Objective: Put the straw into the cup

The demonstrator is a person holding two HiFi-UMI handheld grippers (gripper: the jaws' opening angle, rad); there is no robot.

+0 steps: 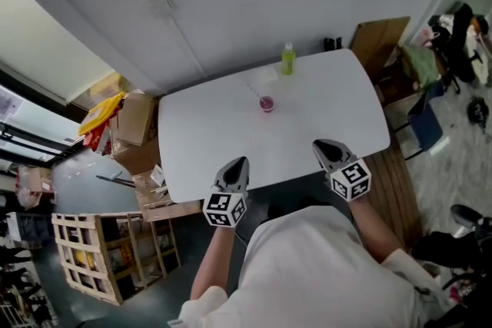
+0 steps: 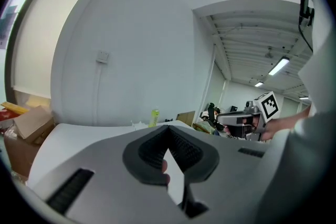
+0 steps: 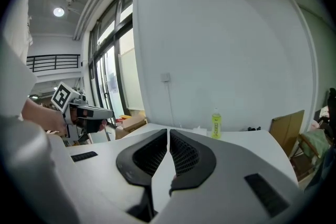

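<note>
1. Hovering over the table's near edge, the left gripper [image 1: 240, 162] has its jaws pressed together at the tips with nothing between them. Its own view shows only bare tabletop past them.
2. The right gripper [image 1: 323, 144] hangs just inside the same near edge, closer to the right corner. Its jaws are closed to a thin slit and likewise hold nothing.
3. Past both, around the middle of the white table [image 1: 200, 134], the small pink cup [image 1: 267, 104] stands upright, well apart from either gripper.
4. Just beyond the cup, on the side toward the far edge, a thin pale straw [image 1: 253, 91] lies flat on the tabletop, outside the cup. Whether its end touches the cup is too small to tell.
5. Near the far edge sit a scrap of white paper [image 1: 267, 74] and, beside it, a green bottle [image 1: 287, 58] standing upright.
6. By the look of it, the task is not yet under way: the straw is untouched and the cup holds no straw. What is left is everything: reaching across, opening a gripper, pinching the straw, lifting it and lowering it into the cup. The other gripper could perhaps steady the cup.
</note>
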